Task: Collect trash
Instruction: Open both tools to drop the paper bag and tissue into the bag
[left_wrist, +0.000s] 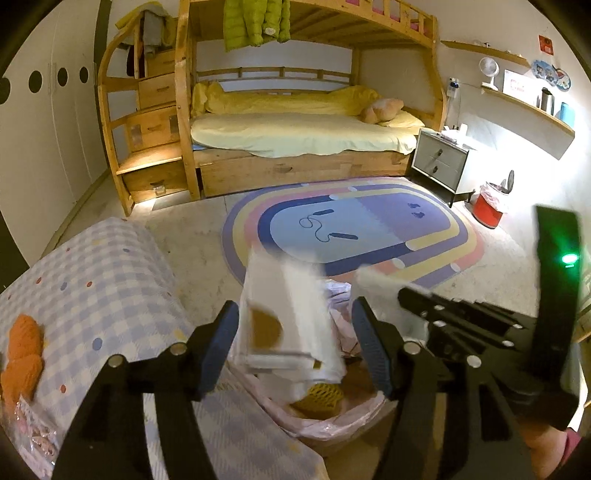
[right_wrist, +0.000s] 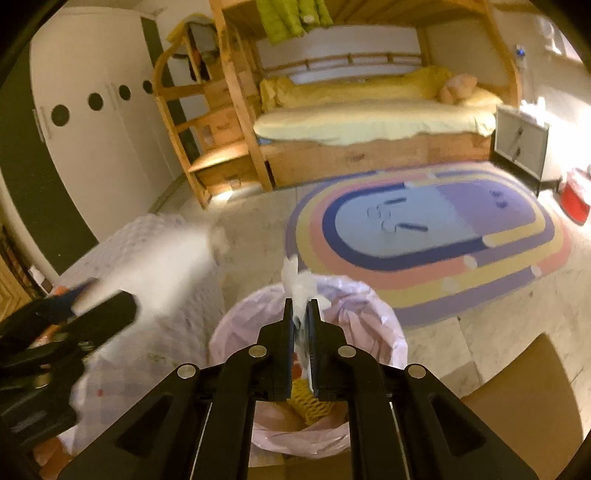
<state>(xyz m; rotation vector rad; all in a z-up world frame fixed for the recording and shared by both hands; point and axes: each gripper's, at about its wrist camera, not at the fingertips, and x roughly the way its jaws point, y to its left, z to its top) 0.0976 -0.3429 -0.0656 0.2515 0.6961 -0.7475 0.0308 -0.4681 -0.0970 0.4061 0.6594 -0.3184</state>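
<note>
My left gripper (left_wrist: 295, 332) is open, its jaws wide apart, above a bin lined with a pink bag (left_wrist: 332, 424). A white wrapper with a brown patch (left_wrist: 284, 325) is blurred between the fingers, apart from both pads, over the bin. My right gripper (right_wrist: 302, 314) is shut on a white crumpled tissue (right_wrist: 299, 284) and holds it over the same pink-lined bin (right_wrist: 369, 325). Yellow foam netting (right_wrist: 310, 402) lies inside the bin. The right gripper also shows in the left wrist view (left_wrist: 461, 317), with its tissue (left_wrist: 380, 280).
A table with a checked cloth (left_wrist: 110, 277) stands left of the bin, with an orange knitted item (left_wrist: 22, 350) and a snack packet (left_wrist: 33, 435) on it. A rug (left_wrist: 351, 229), a bunk bed (left_wrist: 295, 129), a nightstand (left_wrist: 439, 158) and a red bin (left_wrist: 489, 206) lie beyond.
</note>
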